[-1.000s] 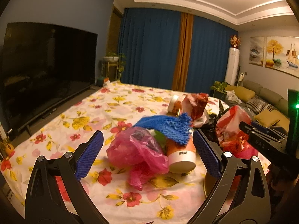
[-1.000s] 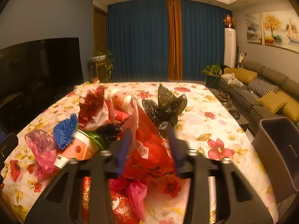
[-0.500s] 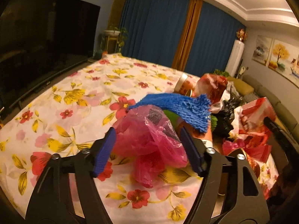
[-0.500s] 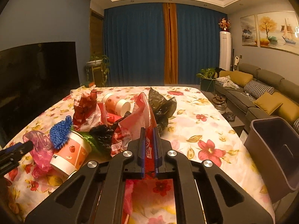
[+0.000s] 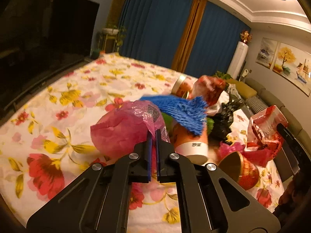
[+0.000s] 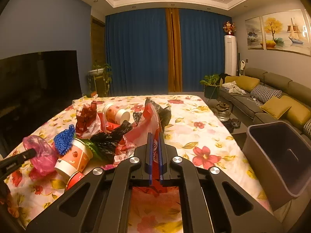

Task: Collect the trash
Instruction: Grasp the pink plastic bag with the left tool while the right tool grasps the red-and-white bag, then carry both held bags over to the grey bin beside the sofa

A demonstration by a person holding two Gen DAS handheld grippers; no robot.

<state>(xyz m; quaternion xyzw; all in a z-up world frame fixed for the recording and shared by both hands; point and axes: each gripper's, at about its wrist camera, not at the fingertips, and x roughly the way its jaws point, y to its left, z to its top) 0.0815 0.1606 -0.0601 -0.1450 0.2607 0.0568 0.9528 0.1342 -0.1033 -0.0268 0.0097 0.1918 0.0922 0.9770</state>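
Trash is heaped on a table under a floral cloth [image 6: 204, 136]. My left gripper [image 5: 153, 131] has its jaws closing, and the pads pinch a fold of the crumpled pink plastic bag [image 5: 120, 130], which lies at the near left of the heap. My right gripper [image 6: 155, 135] also has its jaws closing, pads clamped on the red plastic bag [image 6: 147, 120], which stands up in front of the fingers. The pink plastic bag [image 6: 41, 153] also shows at the far left in the right wrist view.
Beside the pink bag lie a blue mesh sleeve [image 5: 182, 110], a tipped paper cup [image 5: 192, 143], a black bag [image 5: 223, 120] and a red round tin [image 5: 243, 167]. A dark bin [image 6: 279, 155] stands off the table's right edge. A sofa [image 6: 272, 101] lies beyond it.
My left jaws went from wide apart around the pink bag to pinched on it, moving closer. My right jaws shut on the red bag and lifted it slightly.
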